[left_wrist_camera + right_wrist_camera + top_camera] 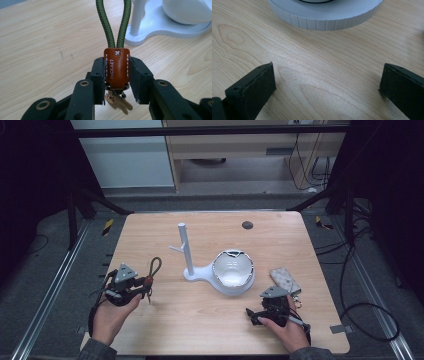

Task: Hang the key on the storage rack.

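Left gripper [116, 75] jaws clamp brown tag of keyring [117, 67], green loop free for white stand [186, 251]; right gripper [327, 82] jaws released.

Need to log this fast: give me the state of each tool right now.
Left tool: closed on the brown leather tab of the green cord keychain.
Right tool: open, holding nothing.

Braided cord [113, 23], glossy leather tab [117, 67], wood table [45, 45].
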Available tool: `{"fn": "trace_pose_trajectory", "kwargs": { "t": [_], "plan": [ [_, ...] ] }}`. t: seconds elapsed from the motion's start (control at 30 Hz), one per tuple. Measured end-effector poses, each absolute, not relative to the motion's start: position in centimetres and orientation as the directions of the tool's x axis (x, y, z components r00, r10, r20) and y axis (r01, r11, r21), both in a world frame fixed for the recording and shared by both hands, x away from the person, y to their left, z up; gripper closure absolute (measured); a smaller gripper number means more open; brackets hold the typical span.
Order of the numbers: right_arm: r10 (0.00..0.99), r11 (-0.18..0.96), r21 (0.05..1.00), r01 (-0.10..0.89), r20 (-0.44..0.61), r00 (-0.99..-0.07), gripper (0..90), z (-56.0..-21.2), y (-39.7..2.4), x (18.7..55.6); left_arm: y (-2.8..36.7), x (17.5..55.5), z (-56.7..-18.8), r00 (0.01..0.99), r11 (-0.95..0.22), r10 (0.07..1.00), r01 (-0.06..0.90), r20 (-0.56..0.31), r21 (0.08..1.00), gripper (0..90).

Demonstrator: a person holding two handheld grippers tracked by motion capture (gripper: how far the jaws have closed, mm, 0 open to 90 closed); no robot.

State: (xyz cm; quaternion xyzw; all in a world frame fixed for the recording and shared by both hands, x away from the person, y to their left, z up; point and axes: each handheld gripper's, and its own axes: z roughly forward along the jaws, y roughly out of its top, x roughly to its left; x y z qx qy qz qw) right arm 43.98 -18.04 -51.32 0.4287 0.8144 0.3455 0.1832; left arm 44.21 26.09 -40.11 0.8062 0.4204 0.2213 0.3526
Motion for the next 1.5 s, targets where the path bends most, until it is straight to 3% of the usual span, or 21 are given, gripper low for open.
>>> {"fn": "trace_pose_trajectory", "kwargs": {
  "t": [0.6,1.5],
  "plan": [
    [0.825,0.394,0.720,0.571,-0.003,-0.566,0.1,-51.3,-18.0,44.0,22.5,42.4,-39.5,0.605,-0.376,0.795,0.429,0.048,0.821,66.1],
    [0.825,0.393,0.720,0.572,-0.002,-0.565,0.2,-51.3,-18.0,44.0,19.9,41.6,-38.2,0.603,-0.313,0.797,0.343,0.048,0.886,66.1]
  ]
}}
